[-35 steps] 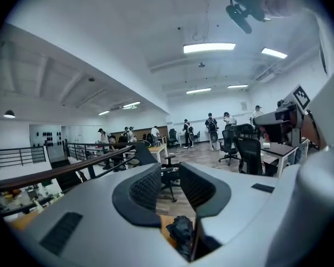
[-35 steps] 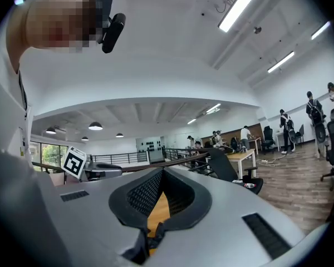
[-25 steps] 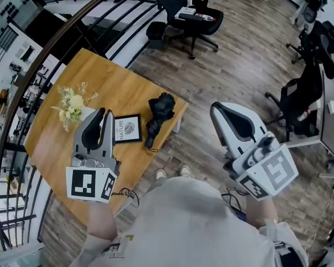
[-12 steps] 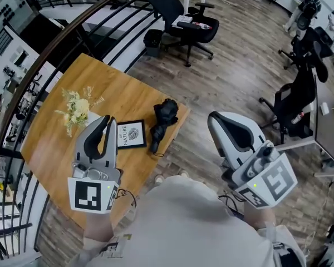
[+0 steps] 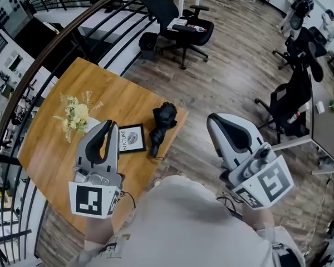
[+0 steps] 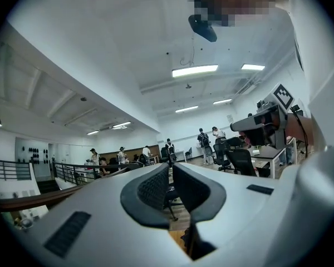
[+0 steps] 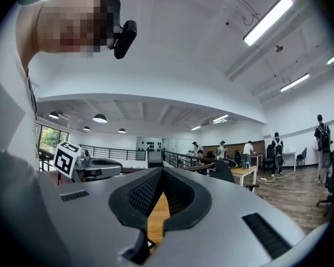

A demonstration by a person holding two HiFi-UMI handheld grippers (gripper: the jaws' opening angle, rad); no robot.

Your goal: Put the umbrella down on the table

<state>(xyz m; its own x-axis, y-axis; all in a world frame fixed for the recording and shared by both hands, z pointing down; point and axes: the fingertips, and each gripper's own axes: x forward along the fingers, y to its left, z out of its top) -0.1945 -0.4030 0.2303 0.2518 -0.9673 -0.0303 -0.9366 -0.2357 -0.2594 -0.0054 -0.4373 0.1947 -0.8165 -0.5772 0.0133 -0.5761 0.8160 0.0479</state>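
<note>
Left claw and right claw, shut and empty, should hold clear of the folded umbrella lying on the bench.

Right gripper fingers meet, table visible behind.

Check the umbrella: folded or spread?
Folded: the umbrella lies as a narrow black bundle on the table, canopy collapsed, beside the framed picture.
</note>
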